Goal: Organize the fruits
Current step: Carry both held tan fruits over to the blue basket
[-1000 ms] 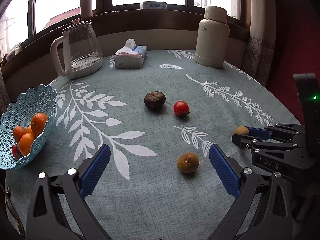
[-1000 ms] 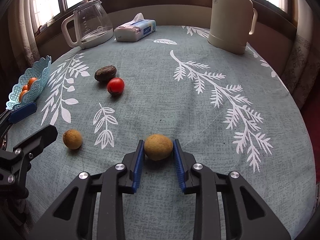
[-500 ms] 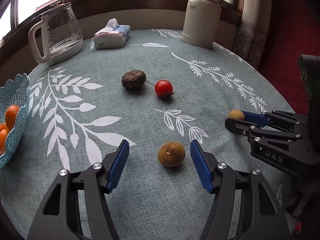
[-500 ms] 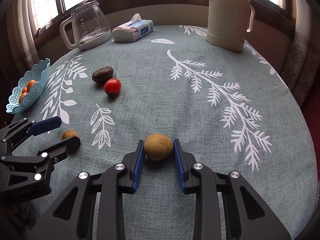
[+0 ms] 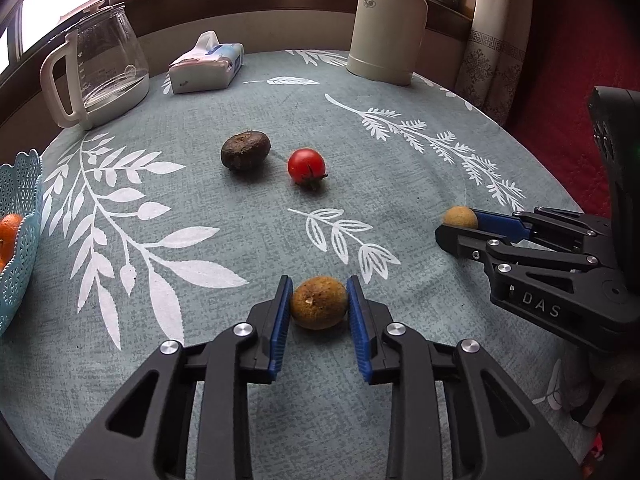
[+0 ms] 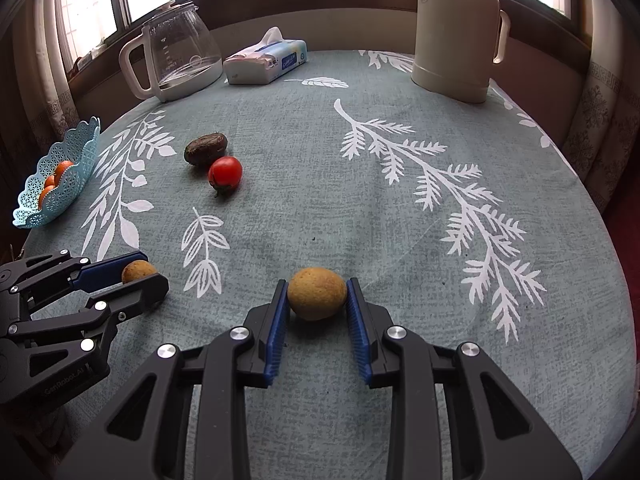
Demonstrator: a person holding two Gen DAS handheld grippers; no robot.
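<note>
Lettering reading "DAS" marks the side of the right gripper [image 5: 460, 226] in the left wrist view, and "GenRobot.AI" shows faintly on the left gripper [image 6: 140, 274] in the right wrist view. Each tool's blue pads press a fruit resting on the leaf-print tablecloth [image 5: 400, 200]: the left gripper clasps a speckled brown fruit [image 5: 318, 302], the right gripper a smoother tan fruit [image 6: 317, 293]. At 12 o'clock from the left one lie a red tomato [image 5: 306, 165] and a dark fruit [image 5: 245, 149], just apart. A blue lattice basket [image 6: 60, 188] with oranges [image 6: 54, 178] sits at 9 o'clock. The tissue pack's [image 6: 266, 62] print is unreadable.
</note>
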